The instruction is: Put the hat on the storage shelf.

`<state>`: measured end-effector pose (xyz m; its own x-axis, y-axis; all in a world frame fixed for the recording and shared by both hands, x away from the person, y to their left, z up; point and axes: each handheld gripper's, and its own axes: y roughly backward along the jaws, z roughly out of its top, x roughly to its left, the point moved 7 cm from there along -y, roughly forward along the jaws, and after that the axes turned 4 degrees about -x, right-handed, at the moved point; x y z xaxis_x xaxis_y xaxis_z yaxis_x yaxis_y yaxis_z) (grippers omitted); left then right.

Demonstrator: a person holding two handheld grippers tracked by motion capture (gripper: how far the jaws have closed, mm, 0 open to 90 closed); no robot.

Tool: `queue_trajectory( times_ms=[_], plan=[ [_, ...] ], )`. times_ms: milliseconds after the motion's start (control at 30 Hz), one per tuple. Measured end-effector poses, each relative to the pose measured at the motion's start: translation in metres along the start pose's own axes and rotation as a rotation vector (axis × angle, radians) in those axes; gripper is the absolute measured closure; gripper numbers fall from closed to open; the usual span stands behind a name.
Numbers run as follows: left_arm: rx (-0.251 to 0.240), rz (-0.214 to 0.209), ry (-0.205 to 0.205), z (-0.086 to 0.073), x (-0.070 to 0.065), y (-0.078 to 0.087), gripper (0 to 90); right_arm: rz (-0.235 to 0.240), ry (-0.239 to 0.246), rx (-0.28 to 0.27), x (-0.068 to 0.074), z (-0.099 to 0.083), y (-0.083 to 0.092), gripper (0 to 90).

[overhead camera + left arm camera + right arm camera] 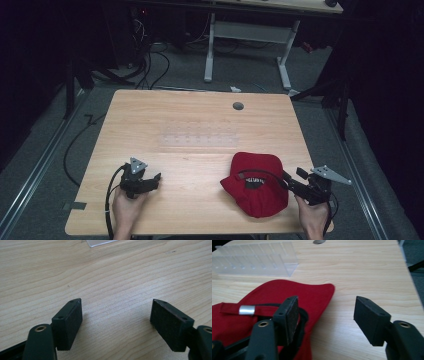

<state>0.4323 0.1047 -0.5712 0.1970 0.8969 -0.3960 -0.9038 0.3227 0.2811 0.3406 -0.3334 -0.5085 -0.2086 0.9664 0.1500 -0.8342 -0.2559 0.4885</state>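
On the near right part of the worktop [200,120] lies a red cap [256,182], upside down with its black inner band and strap facing up, and the right tongs [289,181] sit at its right edge. From the right gripper view the right tongs [325,315] are spread wide: one jaw stands over the cap's rim beside the black strap [303,315], the other over bare wood, and neither pad presses on the cloth, so nothing is pinched. The step in hand looks like either a release of the cap or a fresh approach to its rim; which of the two cannot be told. A next move would call for bringing one jaw under or inside the rim and the other outside it, then closing on the fabric near the strap, since soft cloth will sag and slip if caught too shallowly. The left tongs [155,178] rest low at the near left, well apart from the cap, and in the left gripper view the left tongs [116,322] are also spread, with only wood grain between the pads. A clear plastic rack [254,261] stands mid-worktop beyond the cap, near but not touching it. A grey grommet [238,106] sits farther back. Nothing blocks the cap itself; the strap's metal clasp [246,310] might snag a jaw.
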Motion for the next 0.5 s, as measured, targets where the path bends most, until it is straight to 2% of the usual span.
queue_trajectory(
  times_ms=[100,333,500],
  plan=[
    [0.0,0.0,0.0,0.0,0.0,0.0,26.1,0.002,0.01,0.012,0.004,-0.001,-0.003,34.5],
    [0.0,0.0,0.0,0.0,0.0,0.0,26.1,0.034,-0.006,0.084,0.016,-0.014,-0.025,31.5],
    [0.0,0.001,0.0,0.0,0.0,0.0,26.1,0.042,-0.004,0.119,0.017,-0.023,-0.037,32.6]
  ],
)
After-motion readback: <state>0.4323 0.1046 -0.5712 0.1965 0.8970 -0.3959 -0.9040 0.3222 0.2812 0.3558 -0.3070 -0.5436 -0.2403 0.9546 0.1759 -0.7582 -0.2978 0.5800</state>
